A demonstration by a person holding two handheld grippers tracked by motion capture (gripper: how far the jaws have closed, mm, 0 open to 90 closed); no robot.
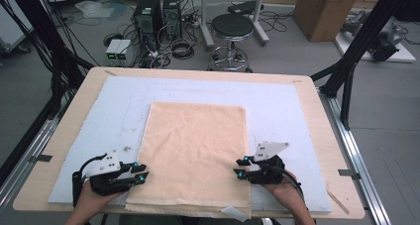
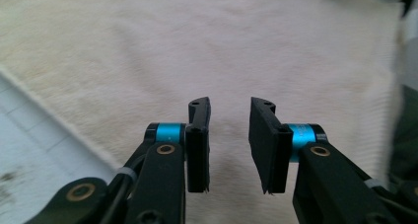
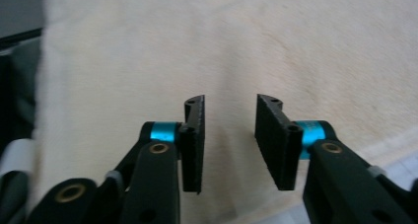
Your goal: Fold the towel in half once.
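Here the peach cloth [image 1: 193, 153] lies flat on the pale blue mat [image 1: 277, 106] that covers the wooden surface [image 1: 322, 136], near the person's edge; it looks folded, a doubled layer showing along its near hem. Its far edge sits about mid-mat, its near edge close to the mat's near border.

Left gripper [image 1: 138, 174] — held in the left hand [image 1: 91, 197], it points inward at the cloth's near-left edge, tips just over the fabric border. In the left gripper view the jaws of the left gripper [image 2: 230, 145] stand apart with a clear gap; nothing is between them, only cloth beneath. The cloth's edge and the mat run diagonally at lower left of that view.

Right gripper [image 1: 241, 168] — held in the right hand [image 1: 289, 195], it points inward at the near-right edge of the cloth, tips over the fabric. In the right gripper view the jaws of the right gripper [image 3: 229, 142] are likewise parted and released, with no fold pinched; the cloth fills the space beyond them.

Both grippers sit at roughly the same depth, well apart, one at each side of the cloth.
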